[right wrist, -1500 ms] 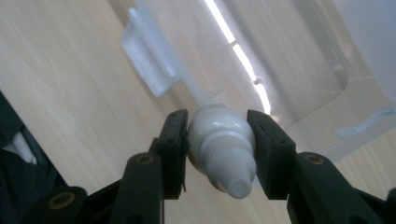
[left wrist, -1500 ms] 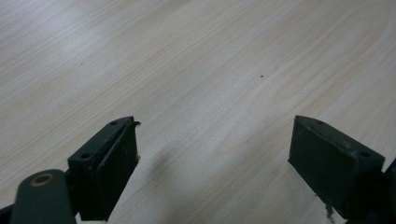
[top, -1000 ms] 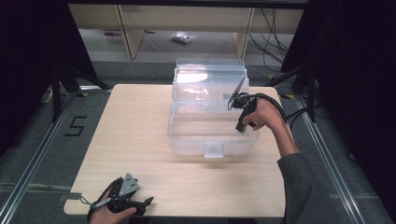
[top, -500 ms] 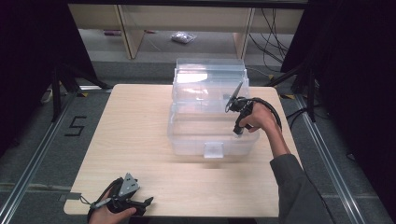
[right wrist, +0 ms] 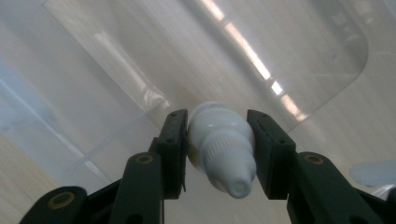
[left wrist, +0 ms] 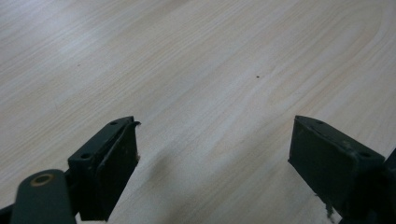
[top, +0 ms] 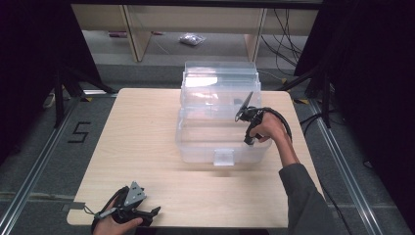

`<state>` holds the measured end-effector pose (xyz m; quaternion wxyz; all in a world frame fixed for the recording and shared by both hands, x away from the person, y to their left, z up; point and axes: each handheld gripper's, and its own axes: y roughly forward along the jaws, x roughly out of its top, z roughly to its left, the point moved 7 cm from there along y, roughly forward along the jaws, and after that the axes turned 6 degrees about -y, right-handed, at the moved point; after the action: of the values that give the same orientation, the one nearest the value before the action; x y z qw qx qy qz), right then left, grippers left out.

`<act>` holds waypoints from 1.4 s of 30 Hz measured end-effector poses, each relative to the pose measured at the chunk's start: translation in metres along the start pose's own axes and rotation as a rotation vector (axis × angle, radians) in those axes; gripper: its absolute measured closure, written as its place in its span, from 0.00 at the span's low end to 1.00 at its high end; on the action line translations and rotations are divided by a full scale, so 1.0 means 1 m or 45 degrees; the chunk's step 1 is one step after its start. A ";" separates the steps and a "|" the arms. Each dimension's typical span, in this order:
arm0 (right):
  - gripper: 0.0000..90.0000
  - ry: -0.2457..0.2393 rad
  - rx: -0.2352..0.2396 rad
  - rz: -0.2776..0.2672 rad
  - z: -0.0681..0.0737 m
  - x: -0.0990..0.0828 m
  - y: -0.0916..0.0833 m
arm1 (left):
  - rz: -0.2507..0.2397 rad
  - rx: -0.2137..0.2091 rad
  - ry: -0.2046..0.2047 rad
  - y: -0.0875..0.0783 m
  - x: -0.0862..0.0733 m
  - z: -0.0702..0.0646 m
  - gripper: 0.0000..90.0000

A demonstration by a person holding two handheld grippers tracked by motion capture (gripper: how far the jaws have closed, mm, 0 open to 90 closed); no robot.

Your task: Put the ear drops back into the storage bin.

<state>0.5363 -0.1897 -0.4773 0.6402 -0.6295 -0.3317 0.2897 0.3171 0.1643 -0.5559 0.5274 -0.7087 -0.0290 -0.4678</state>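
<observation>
A clear plastic box (top: 195,152) stands on the wooden table (top: 137,127), its lid (top: 220,81) tipped up at the back. My right gripper (top: 248,141) points down into the box near its right wall, held by a hand. In the right gripper view the right gripper (right wrist: 217,117) is shut on a small white bottle (right wrist: 219,149), whose capped tip faces the camera; the box's clear floor (right wrist: 140,56) lies beyond. My left gripper (top: 152,212) rests at the table's front left edge. Close up, the left gripper (left wrist: 215,154) stands open over bare wood (left wrist: 187,70).
Behind the table are wooden shelf legs (top: 136,34) and a small bag (top: 192,39) on the floor. Cables (top: 288,29) hang at the back right. A "5" mark (top: 80,132) is on the floor at the left.
The right hand has sunk with the white bottle, down toward the inside of the clear box. The left gripper has stayed put.
</observation>
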 end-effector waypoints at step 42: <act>0.59 0.013 0.049 -0.022 0.001 0.000 0.015 | 0.006 0.001 0.005 0.000 0.000 0.000 0.17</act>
<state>0.5361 -0.1883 -0.4925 0.6564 -0.6156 -0.3281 0.2873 0.3169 0.1641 -0.5562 0.5287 -0.7076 -0.0266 -0.4680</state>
